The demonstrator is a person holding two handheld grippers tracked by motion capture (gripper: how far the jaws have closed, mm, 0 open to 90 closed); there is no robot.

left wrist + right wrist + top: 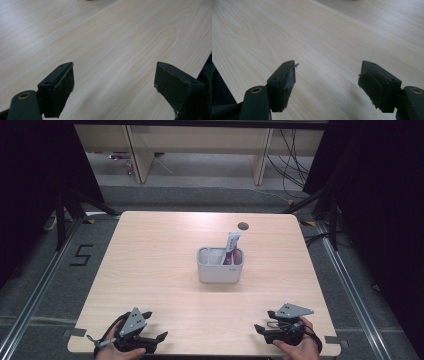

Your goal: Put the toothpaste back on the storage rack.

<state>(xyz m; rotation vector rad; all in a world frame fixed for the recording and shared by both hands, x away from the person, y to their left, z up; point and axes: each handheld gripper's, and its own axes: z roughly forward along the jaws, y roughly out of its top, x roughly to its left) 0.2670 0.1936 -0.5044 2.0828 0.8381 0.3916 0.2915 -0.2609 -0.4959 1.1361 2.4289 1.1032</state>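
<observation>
Resting at the bench's [150,270] near edge, left gripper [155,340] and right gripper [261,330] gape empty; reaching for the toothpaste tube [232,247] in the grey holder [220,270] likely needs a top-down approach

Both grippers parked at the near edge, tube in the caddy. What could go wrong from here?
1. The tube leans in the right compartment of the caddy, tip above the rim; a sideways pull may tip the light-looking caddy.
2. The left gripper and right gripper are open and empty, both far from the caddy, so either reach is long.
3. The left gripper sits close to the table edge.
</observation>
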